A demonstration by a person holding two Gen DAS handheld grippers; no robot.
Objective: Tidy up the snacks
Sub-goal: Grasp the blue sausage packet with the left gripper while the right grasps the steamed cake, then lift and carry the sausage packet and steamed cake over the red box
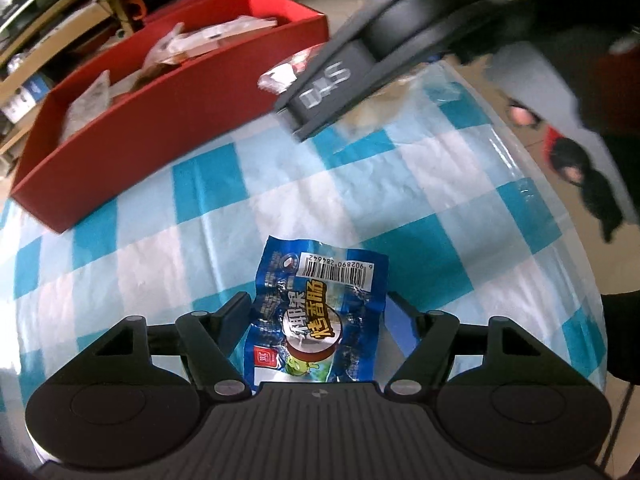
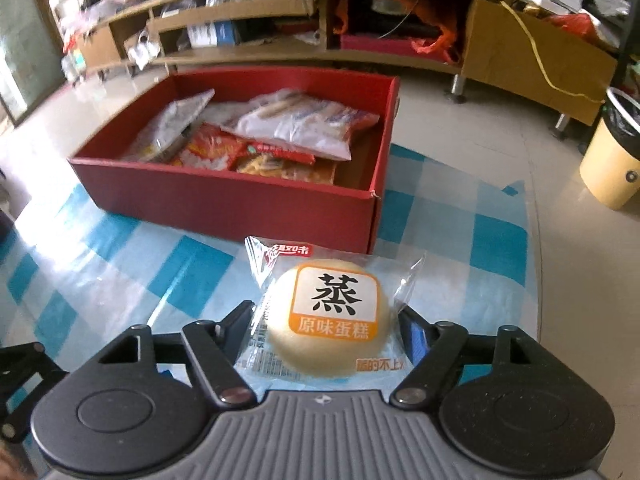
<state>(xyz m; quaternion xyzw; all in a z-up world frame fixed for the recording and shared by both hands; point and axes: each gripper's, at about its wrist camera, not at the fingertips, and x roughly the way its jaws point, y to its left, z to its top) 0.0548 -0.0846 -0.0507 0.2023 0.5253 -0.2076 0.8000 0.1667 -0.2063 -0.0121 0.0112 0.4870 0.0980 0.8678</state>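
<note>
My left gripper [image 1: 318,316] is shut on a blue sausage snack packet [image 1: 320,312], its pads pressing the packet's two sides above the checked tablecloth [image 1: 400,208]. My right gripper [image 2: 326,326] is shut on a clear-wrapped round steamed cake [image 2: 332,320] with an orange label. The open red box [image 2: 240,200] stands just beyond the cake and holds several snack bags [image 2: 296,124]. In the left wrist view the red box [image 1: 160,132] lies at the upper left. The right tool's dark body [image 1: 336,76] shows blurred above the table there, with a wrapper edge [image 1: 280,76] sticking out beside it.
A low wooden shelf unit [image 2: 320,40] full of clutter runs behind the table. A yellow bin [image 2: 608,160] stands on the floor at the right. The round table's edge [image 1: 560,208] curves on the right, with a person's patterned clothing [image 1: 580,152] past it.
</note>
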